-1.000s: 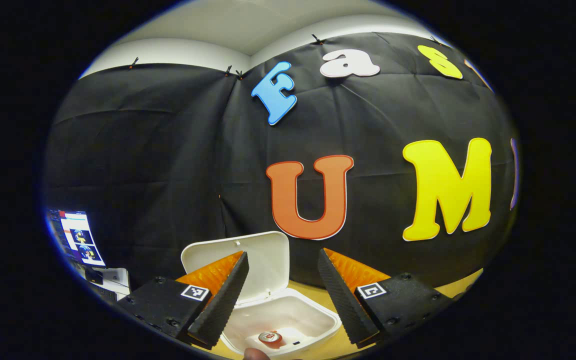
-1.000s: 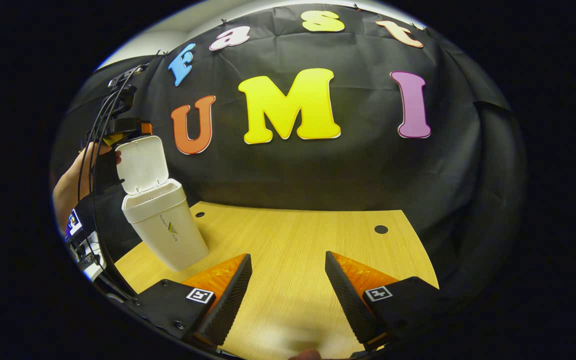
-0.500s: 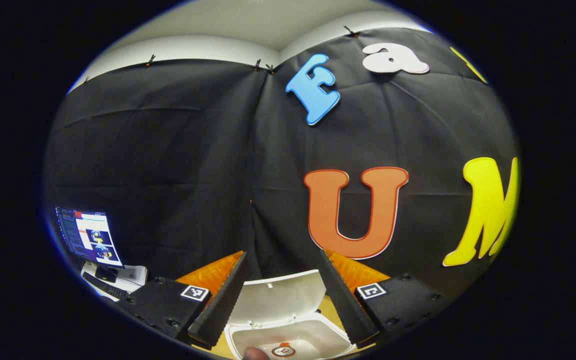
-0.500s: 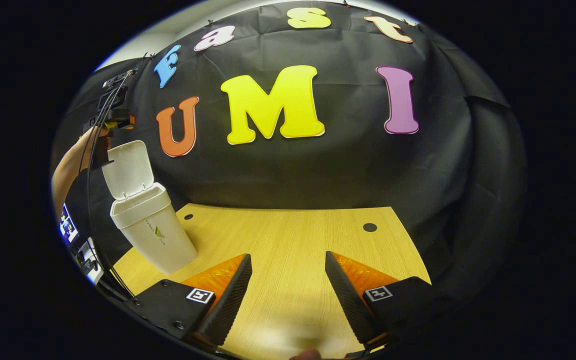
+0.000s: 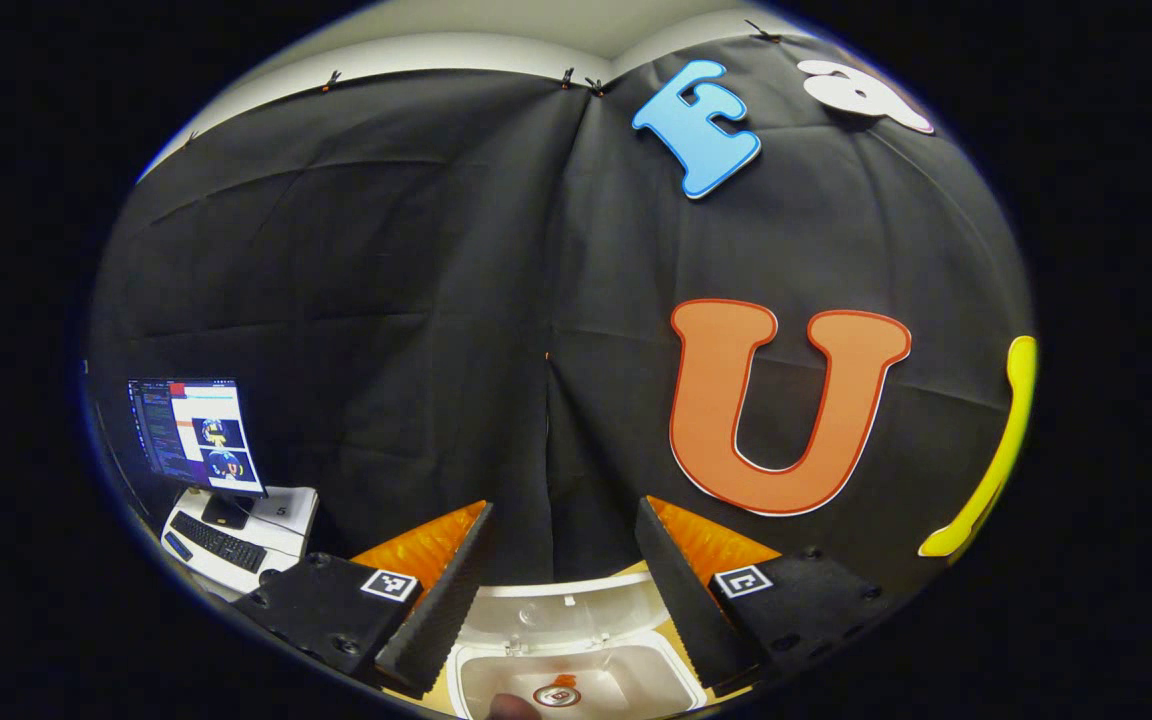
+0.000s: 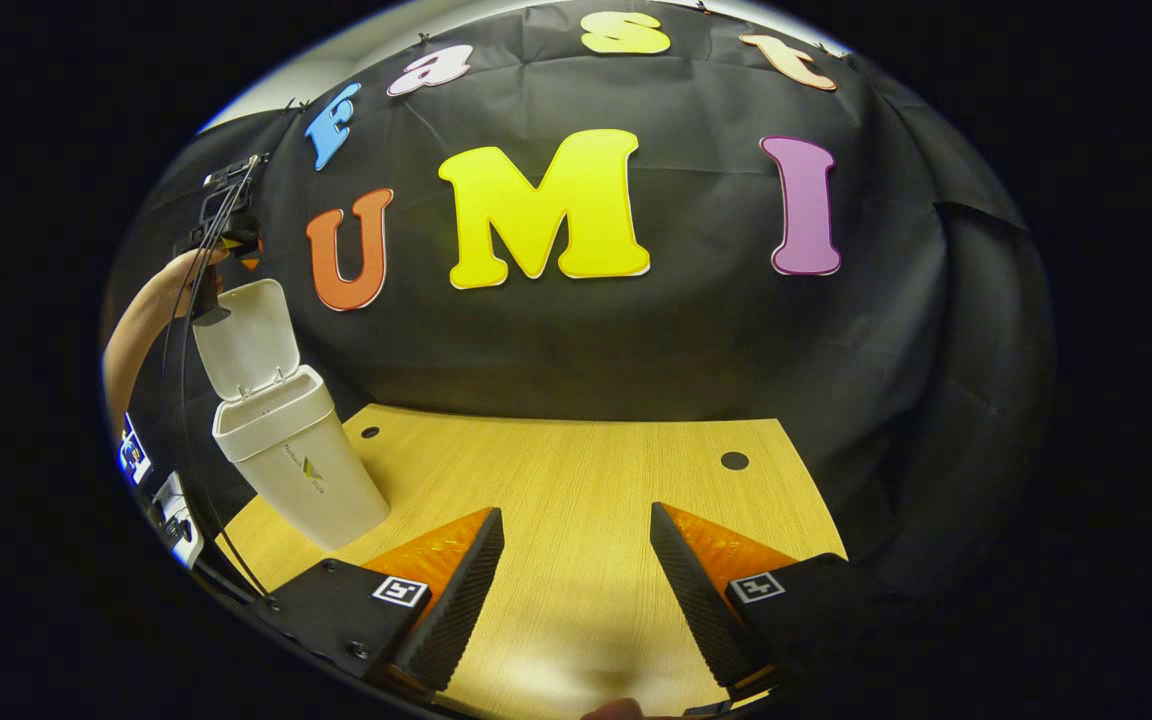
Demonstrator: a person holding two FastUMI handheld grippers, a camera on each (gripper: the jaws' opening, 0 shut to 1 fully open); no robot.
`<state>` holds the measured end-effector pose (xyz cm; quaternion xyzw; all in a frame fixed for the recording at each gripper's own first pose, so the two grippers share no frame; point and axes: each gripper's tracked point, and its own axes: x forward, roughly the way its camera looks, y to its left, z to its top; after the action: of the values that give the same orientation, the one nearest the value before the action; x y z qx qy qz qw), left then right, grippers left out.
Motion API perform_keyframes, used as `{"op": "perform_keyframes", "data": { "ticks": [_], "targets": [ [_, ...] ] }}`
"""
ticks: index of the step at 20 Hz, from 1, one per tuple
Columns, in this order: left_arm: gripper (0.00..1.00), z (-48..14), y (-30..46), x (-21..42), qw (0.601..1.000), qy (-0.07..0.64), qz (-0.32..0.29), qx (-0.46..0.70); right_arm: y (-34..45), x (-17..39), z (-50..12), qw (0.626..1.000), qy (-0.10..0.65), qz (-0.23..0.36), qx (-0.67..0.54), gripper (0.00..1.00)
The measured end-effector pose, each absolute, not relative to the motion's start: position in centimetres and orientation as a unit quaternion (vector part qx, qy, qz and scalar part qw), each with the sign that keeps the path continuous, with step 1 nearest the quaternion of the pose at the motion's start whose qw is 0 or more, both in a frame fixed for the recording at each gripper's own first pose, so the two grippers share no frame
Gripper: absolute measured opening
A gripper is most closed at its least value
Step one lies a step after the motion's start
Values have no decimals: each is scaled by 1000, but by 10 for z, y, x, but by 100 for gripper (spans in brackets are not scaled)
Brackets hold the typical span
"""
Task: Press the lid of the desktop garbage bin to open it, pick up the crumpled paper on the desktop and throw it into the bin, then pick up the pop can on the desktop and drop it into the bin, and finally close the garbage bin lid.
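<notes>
**Our left gripper goes past the open bin**

Since a second ago we have moved our left gripper (image 5: 561, 590) up behind the white bin (image 6: 301, 465), which has slid low in the left gripper view. Its lid (image 6: 246, 335) stands up. We see the pop can (image 5: 557, 693) lying inside. Both our grippers are wide open and hold nothing. Our right gripper (image 6: 576, 590) hangs over the wooden table (image 6: 576, 480). Off to the side sits a computer screen (image 5: 196, 435).

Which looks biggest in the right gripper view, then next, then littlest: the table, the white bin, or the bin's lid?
1. Table: takes up the most room.
2. Bin: much smaller, standing at the table's far left corner.
3. Lid: flipped up, a bit smaller than the bin's body.
The bin is farther from the camera, so this is only how they look.
</notes>
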<state>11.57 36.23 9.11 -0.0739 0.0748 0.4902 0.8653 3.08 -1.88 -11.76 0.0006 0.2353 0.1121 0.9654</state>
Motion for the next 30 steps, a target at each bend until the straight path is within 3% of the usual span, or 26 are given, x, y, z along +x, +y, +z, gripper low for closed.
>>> {"op": "perform_keyframes", "data": {
  "ticks": [8, 14, 22, 30],
  "targets": [
    [93, 72, 359, 111, 855, 109, 496, -101, -24, 21, -115, 965, 235, 116, 11, 93],
    [91, 58, 314, 97, 860, 120, 486, -99, -32, 12, -121, 964, 236, 120, 22, 93],
    [88, -5, 236, 73, 884, 135, 434, -109, -34, -4, -128, 960, 237, 151, 3, 92],
    [89, -67, 225, 73, 891, 160, 412, -104, -40, -9, -136, 958, 247, 142, -7, 93]
  ]
}}
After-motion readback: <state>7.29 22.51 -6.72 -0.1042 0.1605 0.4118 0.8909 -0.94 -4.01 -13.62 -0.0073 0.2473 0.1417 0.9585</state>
